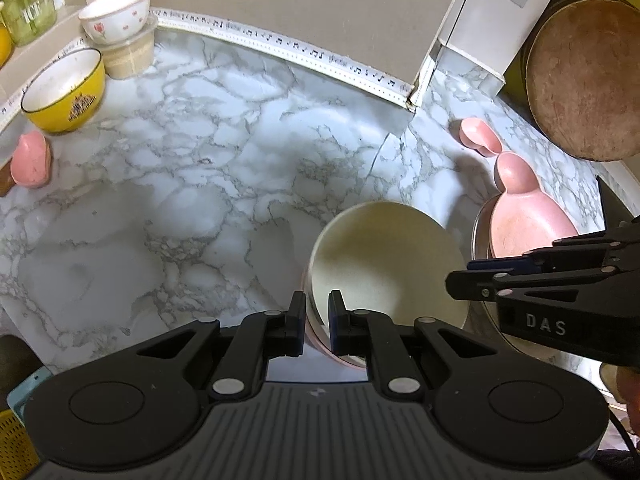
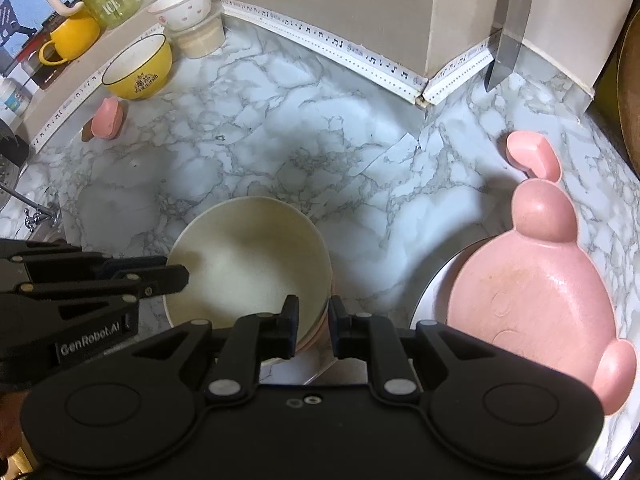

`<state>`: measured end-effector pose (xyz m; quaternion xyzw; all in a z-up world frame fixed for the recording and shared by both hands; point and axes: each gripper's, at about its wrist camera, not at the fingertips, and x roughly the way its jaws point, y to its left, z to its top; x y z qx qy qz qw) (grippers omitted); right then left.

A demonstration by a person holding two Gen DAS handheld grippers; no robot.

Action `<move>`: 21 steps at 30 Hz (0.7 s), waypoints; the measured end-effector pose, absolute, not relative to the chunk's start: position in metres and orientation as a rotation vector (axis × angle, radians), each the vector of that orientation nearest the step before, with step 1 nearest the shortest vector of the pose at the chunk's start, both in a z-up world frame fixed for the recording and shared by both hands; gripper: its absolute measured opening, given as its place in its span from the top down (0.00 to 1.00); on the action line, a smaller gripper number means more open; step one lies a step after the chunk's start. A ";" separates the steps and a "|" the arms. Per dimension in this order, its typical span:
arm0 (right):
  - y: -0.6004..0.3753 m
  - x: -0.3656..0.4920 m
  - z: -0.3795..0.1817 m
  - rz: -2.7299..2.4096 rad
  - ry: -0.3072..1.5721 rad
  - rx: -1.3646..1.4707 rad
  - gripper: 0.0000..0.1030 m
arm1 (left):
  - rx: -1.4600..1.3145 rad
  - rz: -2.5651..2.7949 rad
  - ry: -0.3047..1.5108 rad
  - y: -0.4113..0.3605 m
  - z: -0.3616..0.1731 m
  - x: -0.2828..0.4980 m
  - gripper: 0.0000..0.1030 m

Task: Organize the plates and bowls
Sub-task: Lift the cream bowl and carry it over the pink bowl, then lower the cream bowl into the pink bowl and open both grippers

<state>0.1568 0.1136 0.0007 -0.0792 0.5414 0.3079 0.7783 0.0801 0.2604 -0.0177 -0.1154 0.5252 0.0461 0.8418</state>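
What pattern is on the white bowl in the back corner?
Small pink flowers on the white bowl, clearest in the left wrist view.

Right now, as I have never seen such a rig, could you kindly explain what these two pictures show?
There is no robot here. A person holds a black two-finger tool in each hand, and each has a fisheye camera looking along its fingers. One picture is from the left tool, the other from the right tool. Both are clamped on the rim of a cream bowl, one at each side. It nests in a pink bowl on the marble counter. Beside it, a pink animal-shaped plate lies on a metal dish. At the back stand a yellow bowl and a flowered bowl.
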 end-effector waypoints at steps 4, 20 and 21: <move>0.109 0.157 0.005 0.676 1.149 -0.170 0.85 | -0.229 0.110 1.097 0.263 -0.015 0.080 0.90; 0.066 0.171 0.021 0.726 1.022 -0.154 0.84 | -0.178 0.068 1.005 0.243 0.017 0.095 0.88; 0.062 0.173 0.022 0.723 1.018 -0.149 0.84 | -0.172 0.061 1.002 0.240 0.018 0.098 0.88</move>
